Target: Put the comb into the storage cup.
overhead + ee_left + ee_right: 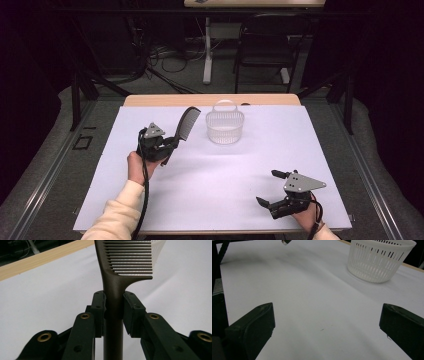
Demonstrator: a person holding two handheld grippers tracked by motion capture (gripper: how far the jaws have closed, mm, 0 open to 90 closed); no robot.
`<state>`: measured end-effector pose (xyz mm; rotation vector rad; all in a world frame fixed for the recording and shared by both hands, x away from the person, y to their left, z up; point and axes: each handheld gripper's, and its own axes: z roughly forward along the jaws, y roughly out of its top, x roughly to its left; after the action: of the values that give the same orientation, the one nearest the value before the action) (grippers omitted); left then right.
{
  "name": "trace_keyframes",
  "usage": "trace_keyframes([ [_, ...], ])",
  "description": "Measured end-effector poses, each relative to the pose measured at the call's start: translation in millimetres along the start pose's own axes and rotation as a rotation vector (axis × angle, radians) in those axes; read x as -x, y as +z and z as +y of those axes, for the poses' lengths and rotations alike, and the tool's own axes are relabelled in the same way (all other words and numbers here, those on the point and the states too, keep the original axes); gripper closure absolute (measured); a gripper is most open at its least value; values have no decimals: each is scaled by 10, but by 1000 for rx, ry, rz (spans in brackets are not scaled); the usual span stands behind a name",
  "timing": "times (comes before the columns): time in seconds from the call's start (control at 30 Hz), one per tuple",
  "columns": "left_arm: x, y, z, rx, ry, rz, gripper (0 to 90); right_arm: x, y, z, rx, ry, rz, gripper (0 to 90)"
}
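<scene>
Black comb (186,123), one, in left gripper (167,146); one white basket (225,127).

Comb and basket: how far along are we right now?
Done: the left gripper is shut on the handle of the black comb and holds it clear of the white sheet. In hand: the comb points up toward the white basket, beside it and not yet over its rim. Left: probably carrying it over and letting go inside; the basket looks empty. The right gripper rests open near the front edge.
</scene>
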<state>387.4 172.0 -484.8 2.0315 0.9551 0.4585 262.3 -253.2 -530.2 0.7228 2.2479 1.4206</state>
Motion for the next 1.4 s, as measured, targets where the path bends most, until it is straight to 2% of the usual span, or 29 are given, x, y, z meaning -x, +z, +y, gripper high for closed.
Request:
trace_keyframes([
  [0.37, -16, 40, 104, 14, 3, 2, 724, -1, 0, -2, -1, 3, 0, 0],
  [0.53, -17, 77, 129, 24, -13, -7, 723, -3, -2, -1, -3, 0, 4, 0],
  [1.4, -37, 181, 321, 37, 5, -16, 723, 2, 6, -4, -10, 0, 4, 0],
])
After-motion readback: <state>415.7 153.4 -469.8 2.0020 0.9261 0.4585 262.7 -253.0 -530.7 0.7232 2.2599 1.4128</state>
